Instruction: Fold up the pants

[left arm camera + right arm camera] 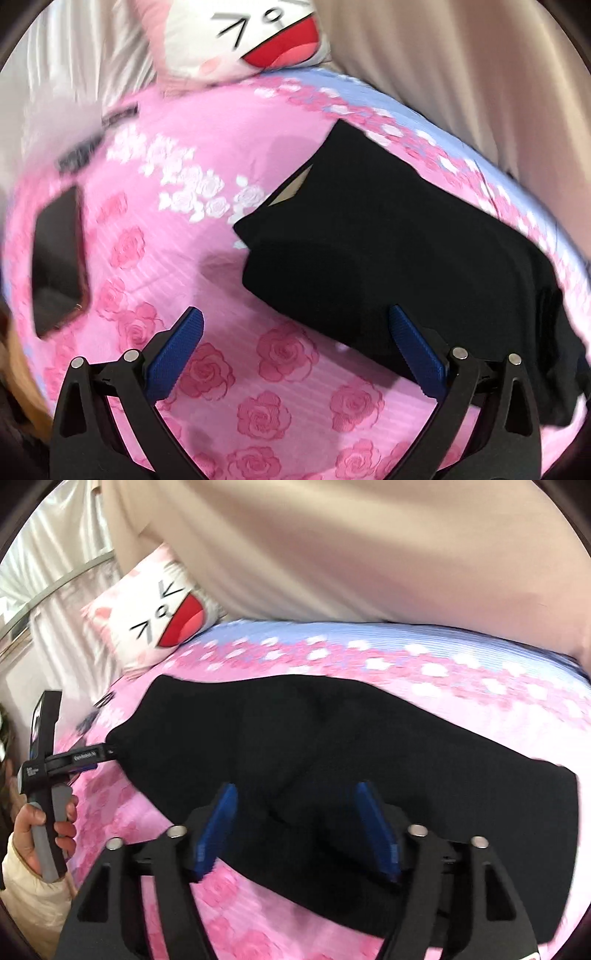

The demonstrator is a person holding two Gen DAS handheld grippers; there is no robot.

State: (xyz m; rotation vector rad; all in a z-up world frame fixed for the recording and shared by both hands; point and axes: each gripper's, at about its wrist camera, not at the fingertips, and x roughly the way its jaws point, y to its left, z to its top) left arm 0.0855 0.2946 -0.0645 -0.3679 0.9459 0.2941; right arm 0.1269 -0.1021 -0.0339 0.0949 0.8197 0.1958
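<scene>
Pants (332, 760) flat on rose bedspread (229, 373), cat pillow (155, 616) beyond, both hand-held grippers (295, 350) (295, 830) spread, empty.

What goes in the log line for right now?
pants: flat on bed | left gripper: open | right gripper: open over pants

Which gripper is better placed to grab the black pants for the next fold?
Probably the right gripper: its open jaws sit directly over the pants. The left gripper is open too, but mostly over the pink bedspread, beside the pants' edge.
</scene>
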